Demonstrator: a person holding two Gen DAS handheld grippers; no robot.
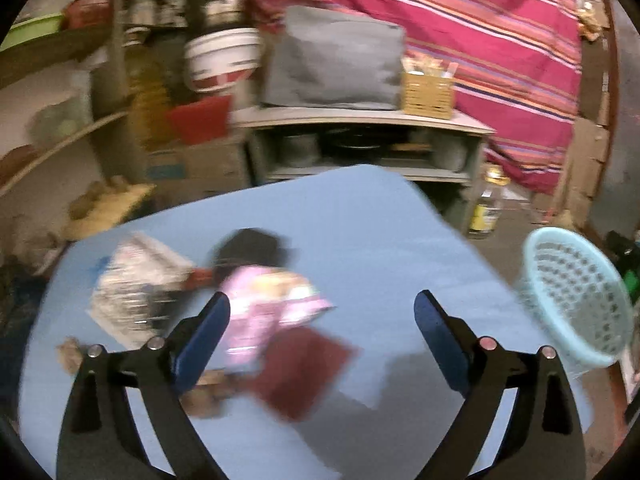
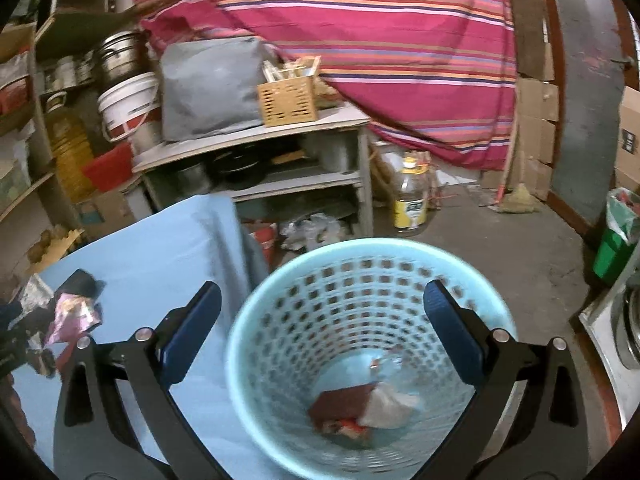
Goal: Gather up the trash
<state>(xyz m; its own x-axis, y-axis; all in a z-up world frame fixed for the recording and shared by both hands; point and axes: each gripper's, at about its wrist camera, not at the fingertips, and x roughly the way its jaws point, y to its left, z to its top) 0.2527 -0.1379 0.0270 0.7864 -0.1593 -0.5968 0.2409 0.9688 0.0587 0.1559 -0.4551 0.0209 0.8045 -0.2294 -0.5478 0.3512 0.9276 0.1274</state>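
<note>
Right wrist view: the right hand-held gripper (image 2: 322, 312) hangs spread wide and empty over the mouth of the blue basket (image 2: 256, 332), and at the bottom of that basket lie a few pieces of trash (image 2: 360, 408), a dark red one and a pale crumpled one among them. That looks like a drop just done on this side. In the left wrist view the left hand-held gripper (image 1: 322, 324) is also spread with nothing between its jaws, poised above the blue counter (image 1: 360, 220). Just beyond its fingertips sit the pieces yet to be collected: a dark red wrapper (image 1: 308, 368) nearest, a pink packet (image 1: 264, 308) touching it, then a silvery printed packet (image 1: 136, 288) to the left and a black scrap (image 1: 252, 244) farthest. The picture is blurred, so finer detail is lost. The basket stands off the counter's right edge. The step in hand seems to be the reach for another piece; the next move calls for lowering the left jaws around the dark red wrapper or pink packet, closing, then carrying it right to the basket.
</note>
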